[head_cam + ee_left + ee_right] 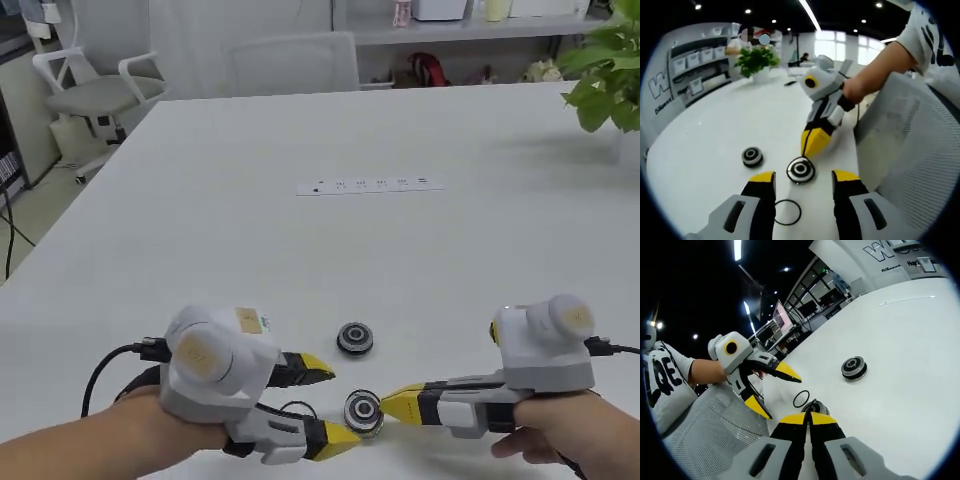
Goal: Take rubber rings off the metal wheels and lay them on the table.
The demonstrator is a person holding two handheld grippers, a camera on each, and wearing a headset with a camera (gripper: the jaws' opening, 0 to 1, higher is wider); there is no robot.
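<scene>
Two metal wheels stand on the white table (300,250). The near wheel (363,410) (801,170) (815,406) has the tips of my shut right gripper (386,404) (808,151) (808,416) pressed against its edge. My left gripper (338,405) (804,177) (781,397) is open, its jaws spread on either side of that wheel without touching it. A thin black rubber ring (295,410) (787,211) (801,398) lies flat on the table between the left jaws. The second wheel (355,338) (752,156) (854,368) sits a little farther back, apart from both grippers.
A flush power strip (370,185) lies in the middle of the table. A green plant (605,75) stands at the far right corner. Office chairs (95,85) stand beyond the far left edge.
</scene>
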